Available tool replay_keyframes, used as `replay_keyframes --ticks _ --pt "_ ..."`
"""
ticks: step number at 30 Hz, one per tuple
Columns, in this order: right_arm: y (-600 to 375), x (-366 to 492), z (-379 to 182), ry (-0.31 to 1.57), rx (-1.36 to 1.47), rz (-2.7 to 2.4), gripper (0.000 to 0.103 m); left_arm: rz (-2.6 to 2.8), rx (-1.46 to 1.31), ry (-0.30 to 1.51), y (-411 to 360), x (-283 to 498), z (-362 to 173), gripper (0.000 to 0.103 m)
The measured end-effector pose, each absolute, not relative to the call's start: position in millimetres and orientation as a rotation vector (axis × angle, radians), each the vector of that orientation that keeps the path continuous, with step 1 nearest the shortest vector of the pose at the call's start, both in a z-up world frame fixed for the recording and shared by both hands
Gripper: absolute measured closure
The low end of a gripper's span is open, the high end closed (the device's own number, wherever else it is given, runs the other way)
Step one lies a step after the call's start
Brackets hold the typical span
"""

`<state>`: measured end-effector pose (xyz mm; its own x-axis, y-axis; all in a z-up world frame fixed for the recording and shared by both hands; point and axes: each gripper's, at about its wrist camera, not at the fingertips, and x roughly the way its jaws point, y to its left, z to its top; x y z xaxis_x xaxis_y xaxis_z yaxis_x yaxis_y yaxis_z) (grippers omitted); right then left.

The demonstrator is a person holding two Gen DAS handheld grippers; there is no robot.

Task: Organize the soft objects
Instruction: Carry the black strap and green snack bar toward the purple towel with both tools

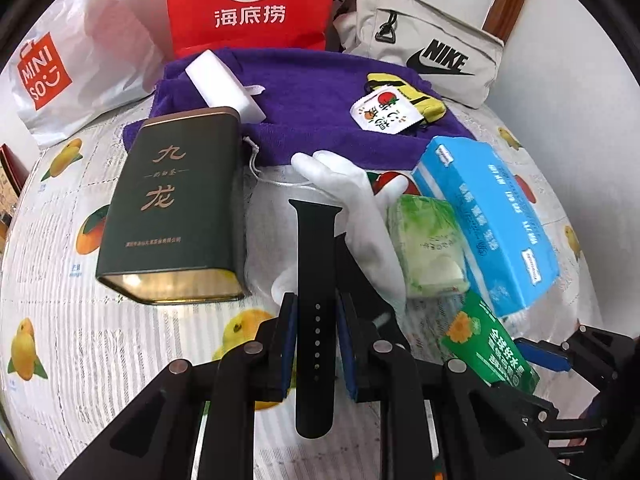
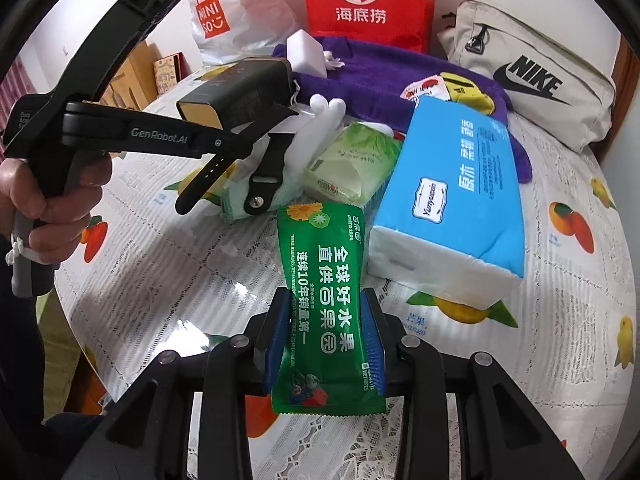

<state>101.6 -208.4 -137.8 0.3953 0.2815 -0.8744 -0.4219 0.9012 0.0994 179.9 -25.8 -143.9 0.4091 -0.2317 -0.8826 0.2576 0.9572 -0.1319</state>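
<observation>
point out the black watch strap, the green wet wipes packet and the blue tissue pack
black watch strap [image 1: 316,256]: left wrist view, on the plain band above the holes.
green wet wipes packet [image 2: 326,292]: right wrist view, on the printed front.
blue tissue pack [image 2: 460,184]: right wrist view, on the blue top face.

1. The red bag [image 1: 251,4] is running off the top edge in both views, so its top is not showing.
2. The strap [image 1: 316,280] is covering part of the glove [image 1: 360,216]; the glove's cuff is disappearing behind the left gripper [image 1: 316,340].
3. The tissue pack [image 2: 452,196] is hiding the near edge of the towel [image 1: 304,108] and most of the yellow pouch [image 2: 470,94].
4. The tin [image 1: 176,204] is lying over the towel's left corner.
5. The small print on the green packet [image 2: 324,304] is staying too small to read.
6. The waist bag [image 2: 536,80] is being cropped at the right edge.
</observation>
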Motion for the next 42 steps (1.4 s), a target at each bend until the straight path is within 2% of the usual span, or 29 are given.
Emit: replay_keyframes --ticks 22,42 --pt "-217.1 100.4 -95.8 0.988 -0.110 0.449 0.068 -0.318 -0.015 1.041 -17.1 175.9 -103.9 0.084" --pt "-222.5 160.6 -59.1 0.898 -0.068 0.427 0.068 -0.316 -0.046 0.997 -7.1 213.2 -76.7 0.084"
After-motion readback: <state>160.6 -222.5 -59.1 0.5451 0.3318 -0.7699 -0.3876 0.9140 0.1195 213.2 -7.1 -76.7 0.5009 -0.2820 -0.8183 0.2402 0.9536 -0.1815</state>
